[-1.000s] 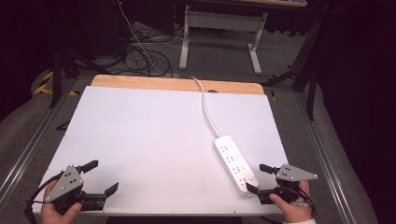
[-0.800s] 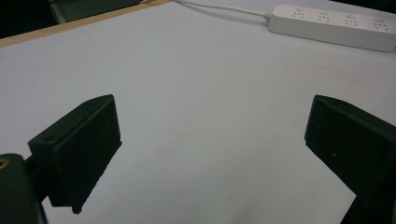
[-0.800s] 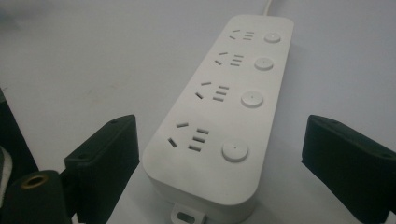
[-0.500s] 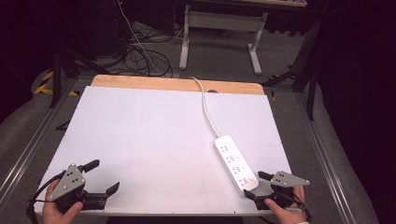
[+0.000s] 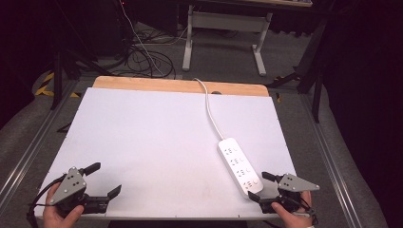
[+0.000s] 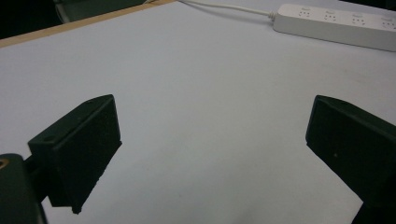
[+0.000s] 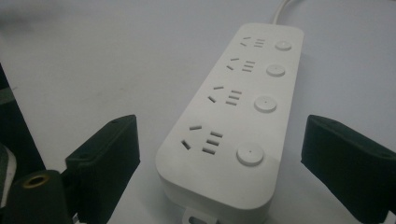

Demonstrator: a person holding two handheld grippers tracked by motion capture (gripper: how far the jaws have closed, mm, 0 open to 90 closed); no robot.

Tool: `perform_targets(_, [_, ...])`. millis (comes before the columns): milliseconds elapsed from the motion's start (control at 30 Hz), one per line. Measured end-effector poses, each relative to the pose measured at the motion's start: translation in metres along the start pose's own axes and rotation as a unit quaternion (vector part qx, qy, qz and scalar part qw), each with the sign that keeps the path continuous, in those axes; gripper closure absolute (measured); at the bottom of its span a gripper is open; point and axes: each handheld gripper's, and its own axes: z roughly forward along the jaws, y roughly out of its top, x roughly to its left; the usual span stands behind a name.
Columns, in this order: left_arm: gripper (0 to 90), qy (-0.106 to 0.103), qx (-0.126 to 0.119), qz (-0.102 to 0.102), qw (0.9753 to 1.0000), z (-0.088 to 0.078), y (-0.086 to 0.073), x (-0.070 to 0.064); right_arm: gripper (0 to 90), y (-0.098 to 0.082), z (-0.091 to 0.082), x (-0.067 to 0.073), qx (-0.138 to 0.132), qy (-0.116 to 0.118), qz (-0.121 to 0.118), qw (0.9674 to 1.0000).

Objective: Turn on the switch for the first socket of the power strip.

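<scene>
A white power strip [image 5: 239,166] with several sockets and round buttons lies on the white table [image 5: 157,137], its cord [image 5: 209,107] running to the far edge. My right gripper [image 5: 259,186] stands open at the front right, just short of the strip's near end. In the right gripper view the strip [image 7: 238,112] lies between and ahead of the open jaws, untouched. My left gripper [image 5: 105,179] is open at the front left, holding nothing. In the left gripper view the strip [image 6: 334,25] lies far off at the top right.
A wooden strip [image 5: 180,85] borders the table's far edge. Metal rails [image 5: 28,152] run along both sides. Behind the table, cables [image 5: 142,57] lie on the floor beside a desk frame [image 5: 223,28].
My right gripper has drawn back toward the front edge, now sitting just off the strip's near end. The left gripper barely moved.
</scene>
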Motion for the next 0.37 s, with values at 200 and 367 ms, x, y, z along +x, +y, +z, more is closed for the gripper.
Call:
perform_targets(200, [3.8,0.007,-0.004,-0.006,0.9999,-0.0041,-0.0018,-0.0009,13.1,0.0017,0.0039,-0.0002,0.004,0.003,-0.002,1.0])
perform_targets(367, [3.8,0.013,-0.006,-0.005,0.9999,-0.0052,-0.0023,-0.0008,13.1,0.0032,0.0055,-0.0003,0.002,0.006,-0.009,0.9999])
